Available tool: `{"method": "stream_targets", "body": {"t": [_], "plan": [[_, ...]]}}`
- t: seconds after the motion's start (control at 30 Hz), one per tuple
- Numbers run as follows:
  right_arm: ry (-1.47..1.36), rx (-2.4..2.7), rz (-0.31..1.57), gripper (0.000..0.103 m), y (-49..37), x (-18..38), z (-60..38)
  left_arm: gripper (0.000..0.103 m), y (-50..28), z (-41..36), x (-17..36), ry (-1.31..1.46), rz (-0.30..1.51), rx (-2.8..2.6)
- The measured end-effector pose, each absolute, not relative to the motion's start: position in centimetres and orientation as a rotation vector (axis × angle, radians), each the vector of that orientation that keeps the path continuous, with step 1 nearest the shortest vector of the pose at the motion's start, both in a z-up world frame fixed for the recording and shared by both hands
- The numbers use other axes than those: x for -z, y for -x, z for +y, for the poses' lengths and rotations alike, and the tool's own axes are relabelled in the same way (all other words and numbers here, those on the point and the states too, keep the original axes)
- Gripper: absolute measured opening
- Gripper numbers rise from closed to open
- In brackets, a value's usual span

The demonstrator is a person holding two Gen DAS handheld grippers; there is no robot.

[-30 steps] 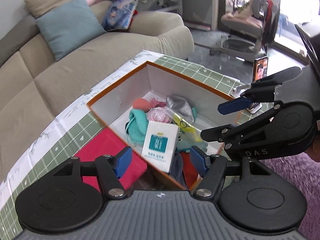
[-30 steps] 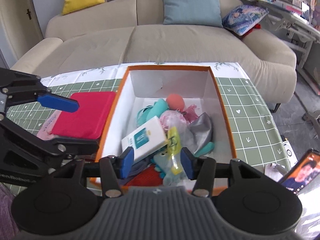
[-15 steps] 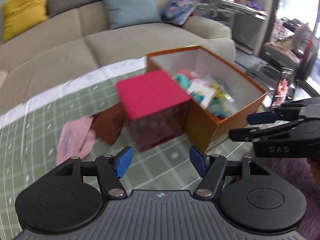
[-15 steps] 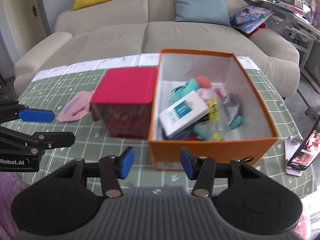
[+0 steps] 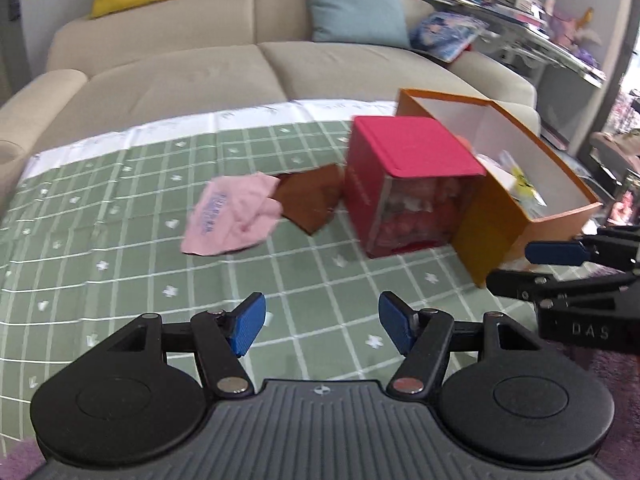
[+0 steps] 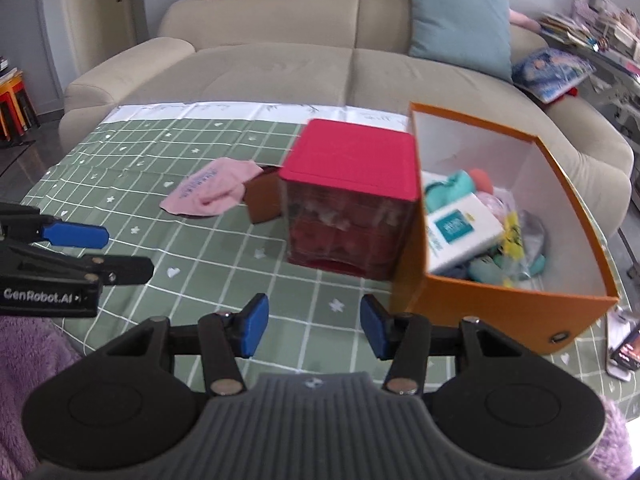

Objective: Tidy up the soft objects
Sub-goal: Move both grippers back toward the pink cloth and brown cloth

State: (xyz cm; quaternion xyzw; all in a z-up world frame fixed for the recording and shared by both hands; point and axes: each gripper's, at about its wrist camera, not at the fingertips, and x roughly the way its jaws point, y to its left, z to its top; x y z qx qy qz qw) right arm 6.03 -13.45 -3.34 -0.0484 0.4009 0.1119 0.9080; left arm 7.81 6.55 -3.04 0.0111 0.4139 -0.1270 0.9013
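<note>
Pink cloth (image 5: 230, 214): crumpled on table (image 5: 120, 264), left of red-lidded box (image 5: 408, 184), seemingly flat. Ahead-left of left tool (image 5: 322, 326), the nearer; right tool (image 6: 314, 328) farther. Both released, empty.

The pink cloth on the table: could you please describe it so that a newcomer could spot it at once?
Start at the green checked tablecloth in front of the beige sofa. Left of the red-lidded box and a small brown piece, the pink cloth lies crumpled and flat. It alone is soft, pale pink and outside the orange box.
</note>
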Motion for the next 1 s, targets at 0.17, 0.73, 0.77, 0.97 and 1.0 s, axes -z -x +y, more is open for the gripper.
{"method": "stream_targets", "body": {"t": [0.17,0.73,0.77,0.97,1.0], "plan": [[0.116,-0.274,0.821,0.051,-7.0,3.5,-11.2,0.077,-8.3,7.4,3.4,-0.033,0.844,0.231],[0.157,-0.299,0.735,0.051,-12.1,4.1,-2.7,0.059,-13.5,13.0,4.2,0.009,0.840,0.163],[0.164,-0.294,0.733,0.050,-12.6,4.3,-2.2,0.059,-14.1,13.2,4.4,0.002,0.838,0.166],[0.218,-0.242,0.731,0.050,-15.9,6.7,-0.8,0.068,-18.9,14.7,5.9,0.046,0.897,0.231],[0.231,-0.230,0.732,0.048,-16.5,7.2,-0.6,0.070,-19.7,14.7,6.2,0.040,0.897,0.234]]}}
